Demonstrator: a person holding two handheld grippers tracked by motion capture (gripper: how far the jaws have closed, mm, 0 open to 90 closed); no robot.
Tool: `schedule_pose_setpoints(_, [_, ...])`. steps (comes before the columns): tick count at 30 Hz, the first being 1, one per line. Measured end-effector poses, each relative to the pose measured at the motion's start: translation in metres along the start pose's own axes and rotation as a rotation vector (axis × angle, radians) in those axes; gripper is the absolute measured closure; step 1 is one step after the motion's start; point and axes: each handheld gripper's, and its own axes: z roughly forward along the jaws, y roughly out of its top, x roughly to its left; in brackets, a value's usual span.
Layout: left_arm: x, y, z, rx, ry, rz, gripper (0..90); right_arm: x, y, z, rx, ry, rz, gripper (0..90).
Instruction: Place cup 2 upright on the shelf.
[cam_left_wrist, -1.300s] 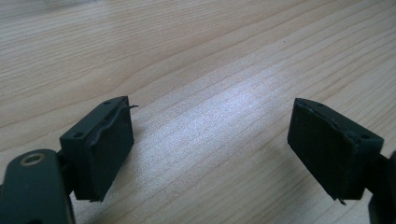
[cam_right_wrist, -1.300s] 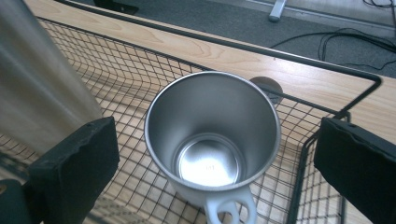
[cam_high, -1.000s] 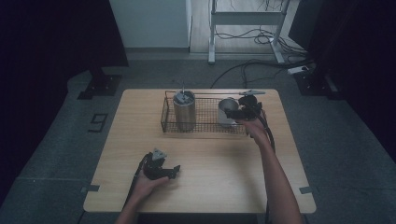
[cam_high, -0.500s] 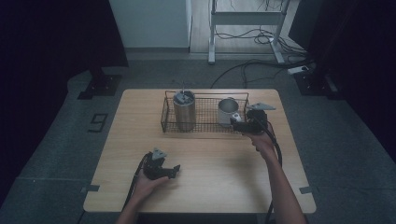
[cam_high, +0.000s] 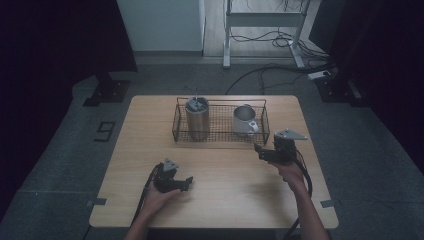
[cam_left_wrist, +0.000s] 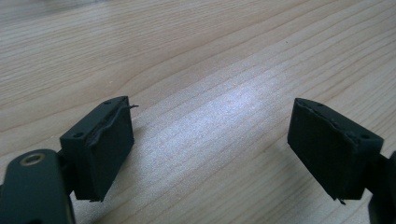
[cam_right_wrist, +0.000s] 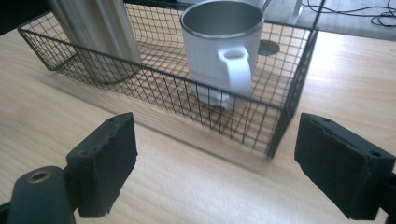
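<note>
A black wire basket (cam_high: 221, 137) (cam_right_wrist: 289, 93) stands at the back middle of the wooden table (cam_high: 225, 200). Inside it at the right sits a white mug (cam_high: 244, 119) (cam_right_wrist: 223, 46) with its handle toward me, and at the left a tall steel tumbler (cam_high: 197, 118) (cam_right_wrist: 95, 32). My right gripper (cam_high: 261, 150) (cam_right_wrist: 215, 163) hovers open just in front of the basket's right end, with nothing between its jaws. My left gripper (cam_high: 186, 182) (cam_left_wrist: 210, 149) rests open low over bare wood at the front left, also holding nothing.
Beyond the table's far edge lie a white cabinet (cam_high: 160, 25), a metal stand (cam_high: 265, 20) and floor cables (cam_high: 270, 75). Bare tabletop stretches between the two grippers and in front of the basket.
My right gripper has drawn back from over the mug in the basket toward me and now sits in front of the basket, open. The left gripper has stayed put.
</note>
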Motion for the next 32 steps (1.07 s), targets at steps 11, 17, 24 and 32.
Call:
schedule_pose_setpoints(11, [-0.001,0.0,0.0,0.001,0.004,0.005,14.5,0.002,-0.04,-0.018,0.015,-0.013,0.026,13.1])
schedule_pose_setpoints(17, [-0.001,0.0,0.0,0.004,0.007,0.011,14.5,0.0,-0.051,-0.022,0.024,-0.023,0.027,13.5])
schedule_pose_setpoints(24, [-0.003,0.0,0.001,0.009,0.02,0.023,14.7,-0.005,-0.064,-0.023,0.038,-0.043,0.041,13.9])
schedule_pose_setpoints(32, [-0.007,0.001,0.003,0.024,0.051,0.056,14.7,-0.013,-0.063,-0.031,-0.002,-0.049,0.079,14.8])
